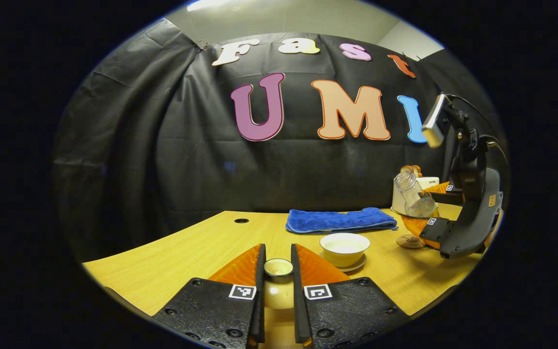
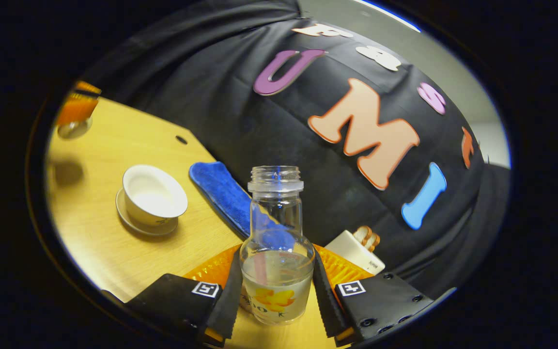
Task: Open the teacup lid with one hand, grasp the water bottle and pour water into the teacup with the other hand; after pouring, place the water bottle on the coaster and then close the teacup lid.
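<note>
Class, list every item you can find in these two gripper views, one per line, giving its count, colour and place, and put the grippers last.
teacup: one, white, lid off, on its saucer on the table right of centre
saucer: one, pale, under the teacup
teacup lid: one, pale, between the left gripper's fingers
water bottle: one, clear glass, some water inside, tilted, held by the right gripper
towel: one, blue, folded, behind the teacup
coaster: one, brownish, on the table below the bottle
white box: one, with a brown loop on top, by the wall
table: one, light wood
left gripper: shut on the teacup lid
right gripper: shut on the water bottle
</note>
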`<state>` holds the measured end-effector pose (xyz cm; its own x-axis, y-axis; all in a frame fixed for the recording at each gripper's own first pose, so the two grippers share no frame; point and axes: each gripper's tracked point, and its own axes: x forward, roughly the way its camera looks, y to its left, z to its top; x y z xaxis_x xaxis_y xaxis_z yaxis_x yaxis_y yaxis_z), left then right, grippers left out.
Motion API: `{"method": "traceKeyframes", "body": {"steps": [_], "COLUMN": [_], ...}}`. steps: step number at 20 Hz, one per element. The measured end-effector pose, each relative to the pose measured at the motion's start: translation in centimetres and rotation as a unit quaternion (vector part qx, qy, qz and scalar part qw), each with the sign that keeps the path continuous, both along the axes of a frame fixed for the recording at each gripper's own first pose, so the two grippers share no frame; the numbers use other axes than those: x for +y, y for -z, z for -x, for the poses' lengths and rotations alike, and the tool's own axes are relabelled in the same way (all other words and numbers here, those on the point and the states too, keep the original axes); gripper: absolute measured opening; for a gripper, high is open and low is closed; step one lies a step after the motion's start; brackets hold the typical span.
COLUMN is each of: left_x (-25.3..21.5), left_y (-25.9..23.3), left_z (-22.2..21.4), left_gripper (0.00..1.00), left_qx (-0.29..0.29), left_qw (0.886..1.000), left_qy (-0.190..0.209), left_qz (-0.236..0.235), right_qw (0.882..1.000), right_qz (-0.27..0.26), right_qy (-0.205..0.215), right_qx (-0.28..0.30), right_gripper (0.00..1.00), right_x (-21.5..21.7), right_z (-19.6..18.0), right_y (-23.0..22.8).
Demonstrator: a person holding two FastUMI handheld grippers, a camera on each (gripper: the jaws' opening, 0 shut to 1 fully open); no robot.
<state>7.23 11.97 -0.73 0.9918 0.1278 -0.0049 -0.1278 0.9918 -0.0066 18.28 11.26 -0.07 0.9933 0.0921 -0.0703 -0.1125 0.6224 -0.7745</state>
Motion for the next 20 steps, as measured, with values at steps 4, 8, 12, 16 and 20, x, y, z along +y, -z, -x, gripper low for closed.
{"method": "traceKeyframes", "body": {"steps": [4, 8, 12, 16, 20], "left_x": [1.6, 2.6, 3.3, 3.3, 3.3], "left_y": [-0.1, 0.0, 0.1, 0.0, 0.1], "left_z": [0.0, 0.0, 0.0, 0.1, 0.1], "left_gripper": [0.22, 0.19, 0.21, 0.21, 0.21], "left_qx": [0.001, 0.001, 0.002, 0.002, 0.003], "left_qw": [1.0, 1.0, 1.0, 1.0, 1.0], "left_qy": [-0.014, -0.015, -0.02, -0.02, -0.02], "left_qz": [0.0, 0.0, 0.0, 0.0, 0.002], "right_qw": [0.991, 0.975, 0.958, 0.936, 0.916], "right_qz": [0.129, 0.219, 0.281, 0.344, 0.393], "right_qy": [-0.03, -0.045, -0.057, -0.072, -0.078], "right_qx": [0.002, 0.013, 0.007, -0.006, -0.02], "right_gripper": [0.72, 0.73, 0.74, 0.73, 0.73], "right_x": [1.6, 2.3, 2.6, 3.5, 3.5], "right_z": [-0.8, -1.4, -1.6, -1.8, -2.0], "right_y": [1.3, 2.9, 3.4, 3.4, 2.8]}}
